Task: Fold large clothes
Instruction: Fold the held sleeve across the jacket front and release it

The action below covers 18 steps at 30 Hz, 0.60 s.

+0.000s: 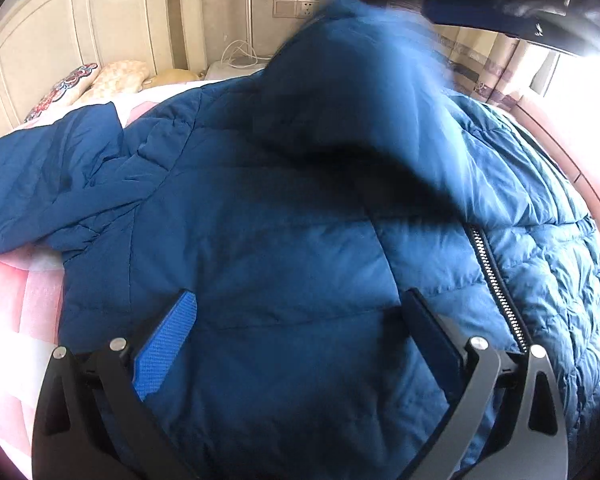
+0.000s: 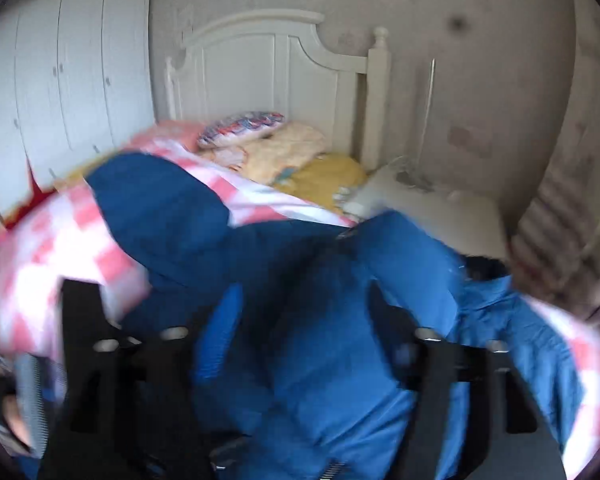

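A large blue puffer jacket (image 1: 284, 240) lies spread on the pink-and-white checked bed cover (image 1: 24, 300), one sleeve (image 1: 48, 176) out to the left, zipper (image 1: 496, 280) at right. My left gripper (image 1: 300, 300) is open just above the jacket's body, fingers (image 1: 168, 340) wide apart. My right gripper (image 1: 460, 4) shows at the top, lifting a part of the jacket (image 1: 360, 80) up and over the body. In the blurred right wrist view the right gripper (image 2: 306, 292) has blue jacket fabric (image 2: 332, 360) between its fingers.
A white headboard (image 2: 276, 72) and pillows (image 2: 244, 128) stand at the bed's far end. A white wardrobe (image 2: 60, 80) is at left. A bedside table (image 2: 432, 208) with cables, a wall socket (image 1: 296, 8) and curtains (image 1: 484, 72) are to the right.
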### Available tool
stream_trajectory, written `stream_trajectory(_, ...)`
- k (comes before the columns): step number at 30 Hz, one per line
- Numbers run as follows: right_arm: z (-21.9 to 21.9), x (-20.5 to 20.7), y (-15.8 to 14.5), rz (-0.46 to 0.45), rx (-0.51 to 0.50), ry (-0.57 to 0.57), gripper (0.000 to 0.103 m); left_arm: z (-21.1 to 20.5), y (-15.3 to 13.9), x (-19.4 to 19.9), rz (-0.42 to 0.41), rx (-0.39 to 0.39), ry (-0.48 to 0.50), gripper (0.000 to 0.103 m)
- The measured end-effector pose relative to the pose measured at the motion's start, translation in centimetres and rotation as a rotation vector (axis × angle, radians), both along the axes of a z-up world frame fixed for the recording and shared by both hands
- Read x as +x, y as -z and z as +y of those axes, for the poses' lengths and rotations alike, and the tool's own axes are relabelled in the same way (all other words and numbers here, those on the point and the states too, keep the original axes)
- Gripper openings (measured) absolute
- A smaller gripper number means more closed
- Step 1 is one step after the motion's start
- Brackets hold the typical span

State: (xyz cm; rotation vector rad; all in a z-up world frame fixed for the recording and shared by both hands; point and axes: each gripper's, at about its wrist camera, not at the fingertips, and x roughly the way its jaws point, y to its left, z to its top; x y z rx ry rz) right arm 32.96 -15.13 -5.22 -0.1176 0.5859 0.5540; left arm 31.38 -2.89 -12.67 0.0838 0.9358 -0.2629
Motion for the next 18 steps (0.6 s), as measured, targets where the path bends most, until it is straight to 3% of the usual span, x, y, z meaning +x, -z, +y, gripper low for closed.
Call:
stream_trajectory(2, -2.2, -0.5, -1.0, -0.031, 0.077, 0.02, 0.084, -0.1, 0.0, 0.1, 0.0, -0.003, 0.0, 0.101)
stream_trajectory(6, -8.4, -2.8, -1.6, -0.042, 0.058, 0.205, 0.081, -0.1, 0.1, 0.0, 0.001, 0.001, 0.004, 0.101)
stream_trajectory(13, -19.9, -5.8, 4.4, 0.142, 0.149, 0.418, 0.081, 0.3, 0.0, -0.2, 0.006, -0.021, 0.013, 0.101)
stream_trajectory(15, -21.7, -6.1, 7.0, 0.197, 0.091, 0.496, 0.081, 1.4, -0.4, -0.2, 0.013, -0.106, 0.024, 0.101)
stream_trajectory(17, -22.8, -6.0, 9.0, 0.229, 0.052, 0.552, 0.081, 3.8, -1.0, 0.3, 0.062, -0.336, 0.025, 0.101)
stream_trajectory(18, -23.0, -5.8, 9.8, 0.236, 0.043, 0.571, 0.081, 5.5, -1.1, 1.0, 0.112, -0.498, -0.005, 0.101)
